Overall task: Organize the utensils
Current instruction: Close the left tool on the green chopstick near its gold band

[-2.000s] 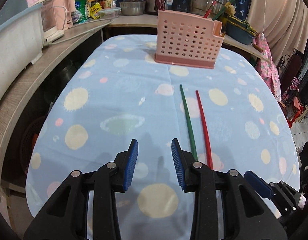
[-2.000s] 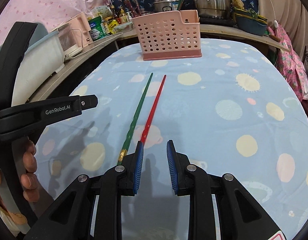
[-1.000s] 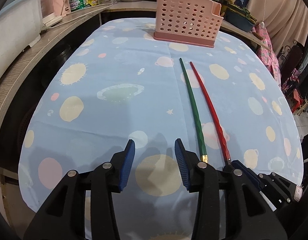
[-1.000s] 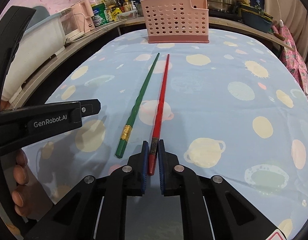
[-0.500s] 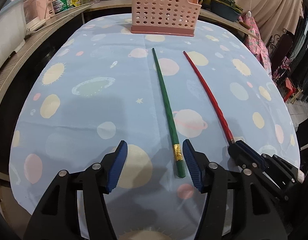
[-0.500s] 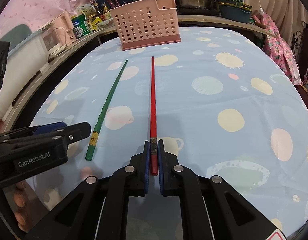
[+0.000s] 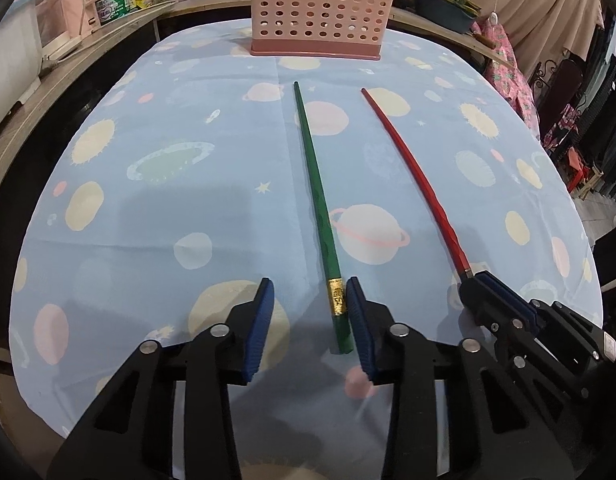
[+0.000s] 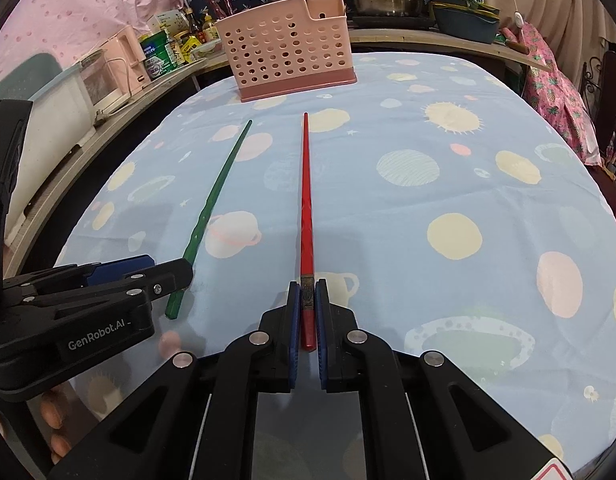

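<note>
On the blue planet-print tablecloth (image 7: 188,200) lie two chopsticks, tips toward a pink perforated utensil basket (image 7: 315,8) at the far edge. The thick gold-banded end of the green chopstick (image 7: 315,184) sits between the pads of my left gripper (image 7: 308,292). Its jaws are closing: the right pad touches the stick and the left pad stands apart. My right gripper (image 8: 308,286) is shut on the thick end of the red chopstick (image 8: 306,200), which points straight ahead toward the basket (image 8: 288,52). In the right wrist view the green chopstick (image 8: 212,200) runs under the left gripper (image 8: 148,272).
A curved counter (image 7: 48,80) with a white appliance, tins and bottles wraps the left side. Pots and a dark bowl stand behind the basket. Pink patterned fabric (image 8: 555,92) hangs at the right. Fingers of a hand (image 8: 52,412) hold the left gripper's handle.
My right gripper shut on the red chopstick and swung it away from the green one. My left gripper shifted right to straddle the green chopstick's end, and its jaws widened, then narrowed.
</note>
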Available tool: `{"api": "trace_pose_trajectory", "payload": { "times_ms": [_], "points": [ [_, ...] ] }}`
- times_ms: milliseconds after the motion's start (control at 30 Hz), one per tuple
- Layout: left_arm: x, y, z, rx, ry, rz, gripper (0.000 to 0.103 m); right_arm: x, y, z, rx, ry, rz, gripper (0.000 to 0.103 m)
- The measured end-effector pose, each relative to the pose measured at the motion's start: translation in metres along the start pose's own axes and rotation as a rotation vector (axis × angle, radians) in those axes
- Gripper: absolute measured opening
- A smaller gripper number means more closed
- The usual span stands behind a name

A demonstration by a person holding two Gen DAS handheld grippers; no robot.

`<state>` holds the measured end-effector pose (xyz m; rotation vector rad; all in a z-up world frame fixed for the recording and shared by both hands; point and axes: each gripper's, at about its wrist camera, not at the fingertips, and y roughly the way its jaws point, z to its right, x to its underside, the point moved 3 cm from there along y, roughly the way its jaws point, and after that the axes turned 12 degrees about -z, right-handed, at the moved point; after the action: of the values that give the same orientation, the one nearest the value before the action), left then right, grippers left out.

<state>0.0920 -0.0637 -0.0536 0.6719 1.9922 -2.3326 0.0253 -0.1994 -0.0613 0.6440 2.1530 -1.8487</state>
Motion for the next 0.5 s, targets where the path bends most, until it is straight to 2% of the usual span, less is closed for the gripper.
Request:
{"api": "trace_pose_trajectory", "payload": {
  "times_ms": [67,133,200,500],
  "points": [
    [0.0009,-0.0002,-0.0001,0.006,0.001,-0.002,0.025,0.0,0.0001,-0.0001,0.001,-0.001,0.0,0.007],
    [0.0022,-0.0008,-0.0006,0.011,0.004,-0.004,0.013,-0.0001,0.0,0.0003,0.001,-0.001,0.0,0.007],
    [0.0029,-0.0006,-0.0008,0.021,0.003,-0.009,0.007,-0.0002,0.0,-0.0001,0.001,-0.001,0.0,0.007],
    [0.0022,-0.0093,-0.0056,0.052,-0.023,-0.01,0.007,-0.0013,-0.0036,0.0013,-0.004,0.0,-0.004,0.007]
  ]
}}
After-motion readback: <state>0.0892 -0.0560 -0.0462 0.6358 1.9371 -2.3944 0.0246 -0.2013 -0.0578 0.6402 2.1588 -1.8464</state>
